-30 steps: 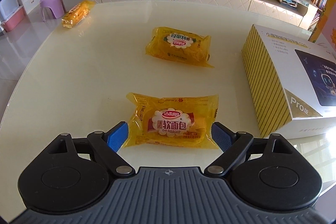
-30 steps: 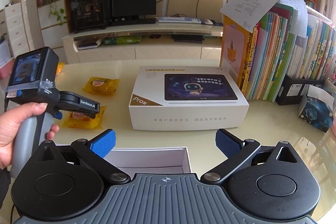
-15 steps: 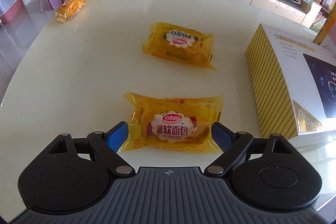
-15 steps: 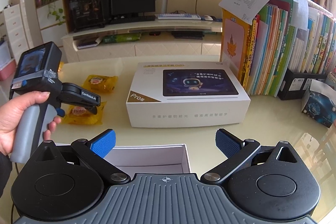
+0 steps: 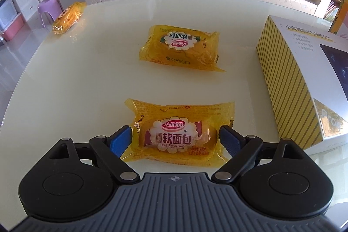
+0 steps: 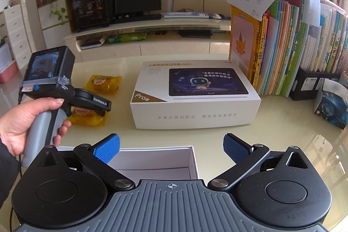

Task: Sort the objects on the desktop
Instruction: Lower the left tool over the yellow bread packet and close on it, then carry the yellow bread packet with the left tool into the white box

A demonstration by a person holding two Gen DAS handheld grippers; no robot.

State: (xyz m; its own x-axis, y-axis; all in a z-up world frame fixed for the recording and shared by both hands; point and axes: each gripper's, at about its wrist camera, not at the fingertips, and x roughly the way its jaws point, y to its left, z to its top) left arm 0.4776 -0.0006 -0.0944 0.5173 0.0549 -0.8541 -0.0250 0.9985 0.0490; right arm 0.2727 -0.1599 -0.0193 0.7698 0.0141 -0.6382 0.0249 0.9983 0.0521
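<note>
Since a second ago, left gripper [image 5: 175, 138] has dropped lower and closer over the near bread packet [image 5: 177, 139]; the packet now fills the gap between its blue ribbed pads [image 5: 120, 140]. Jaws spread wide, one pad at each short end of the packet; contact not clear. Packet: glossy yellow crinkled film, flat on the table [image 5: 82, 84], white flower-shaped label with red band.

Beyond the near packet, a second bread packet [image 5: 181, 47], same yellow film, label upside down. Far left of it, at the table edge, a third packet [image 5: 67, 18]. Right of the near packet, a white tablet box [image 5: 304, 82], its side striped yellow.

Right gripper [image 6: 171, 147] held spread, nothing between its pads, above an open white cardboard box [image 6: 156, 161]. From this side, the left hand [image 6: 26, 121] wraps a grey handle. Smooth cream table, reflective.
</note>
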